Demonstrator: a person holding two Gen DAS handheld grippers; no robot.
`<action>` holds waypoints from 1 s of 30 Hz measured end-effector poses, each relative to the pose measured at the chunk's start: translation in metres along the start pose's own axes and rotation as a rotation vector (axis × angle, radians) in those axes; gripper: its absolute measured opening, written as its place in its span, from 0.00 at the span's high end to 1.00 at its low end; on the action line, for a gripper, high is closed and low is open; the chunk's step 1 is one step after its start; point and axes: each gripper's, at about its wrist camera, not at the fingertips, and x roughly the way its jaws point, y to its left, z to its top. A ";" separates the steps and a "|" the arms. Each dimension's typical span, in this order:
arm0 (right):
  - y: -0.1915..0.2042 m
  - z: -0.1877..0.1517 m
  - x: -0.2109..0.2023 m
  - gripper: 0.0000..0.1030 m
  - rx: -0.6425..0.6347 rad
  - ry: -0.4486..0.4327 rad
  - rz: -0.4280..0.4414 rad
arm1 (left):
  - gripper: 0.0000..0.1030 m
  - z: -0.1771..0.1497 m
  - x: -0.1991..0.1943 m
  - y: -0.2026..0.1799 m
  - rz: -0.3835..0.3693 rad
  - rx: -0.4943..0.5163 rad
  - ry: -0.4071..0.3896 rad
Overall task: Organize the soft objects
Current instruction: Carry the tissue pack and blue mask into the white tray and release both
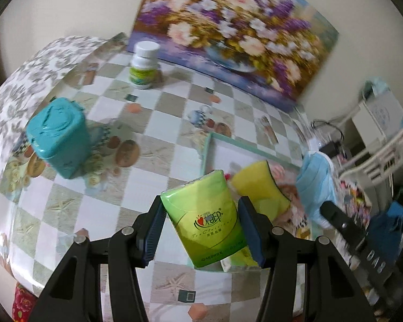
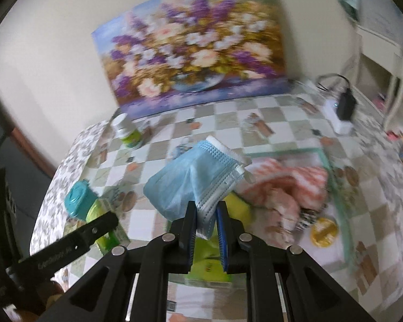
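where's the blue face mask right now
The blue face mask hangs pinched in the right hand-held gripper, above the tray's near-left corner, right of the green tissue pack.

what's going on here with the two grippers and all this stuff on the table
A person is sorting soft items with two handheld grippers. The left gripper holds a green tissue pack above the checkered table. The right gripper is shut on a blue face mask. Both hang near a shallow tray that holds a yellow sponge and a pink cloth.

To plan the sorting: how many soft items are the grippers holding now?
2: a green tissue pack in the left gripper, a blue face mask in the right gripper.
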 end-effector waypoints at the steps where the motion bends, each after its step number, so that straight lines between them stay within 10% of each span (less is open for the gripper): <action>1: -0.010 0.000 0.000 0.85 0.032 0.004 -0.012 | 0.45 -0.002 0.003 -0.006 0.003 0.026 0.007; 10: -0.074 -0.018 0.044 0.85 0.234 0.183 -0.095 | 0.45 -0.017 0.032 -0.036 -0.005 0.123 0.089; 30: -0.087 -0.054 0.096 0.82 0.251 0.424 -0.141 | 0.44 -0.029 0.081 -0.037 0.008 0.107 0.204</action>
